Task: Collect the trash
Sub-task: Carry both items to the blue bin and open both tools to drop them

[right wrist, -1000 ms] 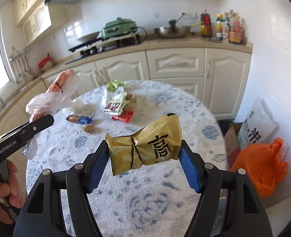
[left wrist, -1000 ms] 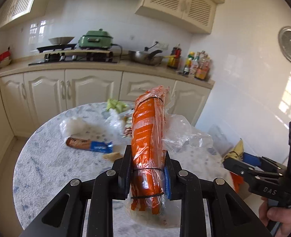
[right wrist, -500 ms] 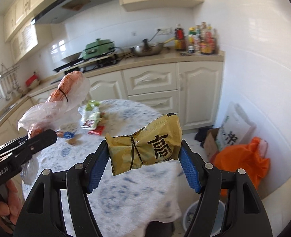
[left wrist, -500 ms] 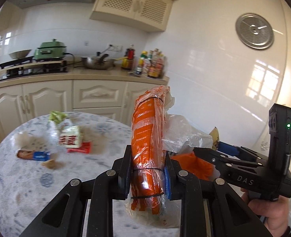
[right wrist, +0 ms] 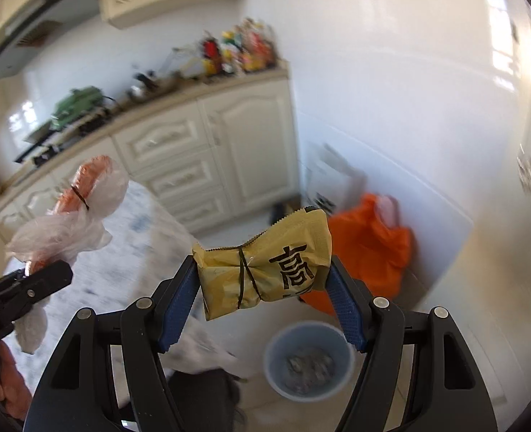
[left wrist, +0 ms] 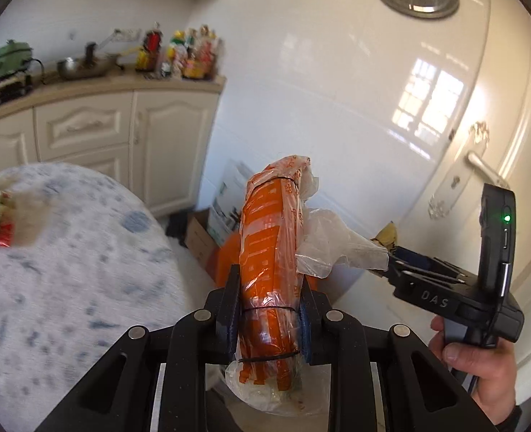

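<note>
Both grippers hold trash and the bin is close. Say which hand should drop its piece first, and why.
Right, probably. The right gripper holds the yellow packet with the blue bin open just below it. The left gripper, shut on the orange wrapper, shows no bin in its view.

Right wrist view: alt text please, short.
The right tongs clamp a yellow snack wrapper above a blue bin on the floor. An orange bag sits against the wall; kitchen cabinets behind are blurred.
</note>
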`<state>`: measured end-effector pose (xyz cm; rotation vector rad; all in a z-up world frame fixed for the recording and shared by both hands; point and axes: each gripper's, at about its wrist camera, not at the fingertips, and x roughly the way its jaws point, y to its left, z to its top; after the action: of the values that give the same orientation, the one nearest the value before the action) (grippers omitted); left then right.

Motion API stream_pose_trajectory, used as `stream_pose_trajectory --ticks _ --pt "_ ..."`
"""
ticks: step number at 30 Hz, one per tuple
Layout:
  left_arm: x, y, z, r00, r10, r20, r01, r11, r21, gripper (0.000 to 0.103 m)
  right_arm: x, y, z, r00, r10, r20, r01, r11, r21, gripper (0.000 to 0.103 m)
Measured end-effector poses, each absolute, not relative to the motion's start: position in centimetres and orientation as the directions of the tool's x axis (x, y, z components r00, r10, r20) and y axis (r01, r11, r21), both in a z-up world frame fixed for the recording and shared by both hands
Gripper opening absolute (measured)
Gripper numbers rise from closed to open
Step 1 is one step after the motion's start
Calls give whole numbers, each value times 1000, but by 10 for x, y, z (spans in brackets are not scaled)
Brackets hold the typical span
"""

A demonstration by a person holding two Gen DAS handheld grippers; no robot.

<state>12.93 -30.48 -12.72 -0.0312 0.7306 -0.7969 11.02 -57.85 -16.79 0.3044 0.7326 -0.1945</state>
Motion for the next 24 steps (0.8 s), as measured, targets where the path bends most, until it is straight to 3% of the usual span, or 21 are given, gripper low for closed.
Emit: stream_pose_trajectory --ticks 9,18,19,20,22,24 --pt "148 -383 -191 283 -625 -728 645 686 -338 22 110 -629 -264 612 8 -791 397 862 316 71" --pt "194 -457 -254 122 -557 -822 619 690 -375 27 126 -653 -324 547 63 -835 462 808 364 71" --pt "204 -465 -259 112 -546 -830 617 693 -373 39 128 -655 -329 542 70 -837 465 805 368 73" --pt "214 -472 -264 110 -531 -840 612 702 -364 58 131 -657 -336 530 77 -844 474 798 371 74" --pt "215 -473 -265 133 -516 -846 600 722 -345 76 132 -660 -346 519 83 -850 492 785 377 81" --pt "214 -479 -268 153 -493 -857 601 734 -315 83 133 -662 -352 507 81 -858 512 773 375 94"
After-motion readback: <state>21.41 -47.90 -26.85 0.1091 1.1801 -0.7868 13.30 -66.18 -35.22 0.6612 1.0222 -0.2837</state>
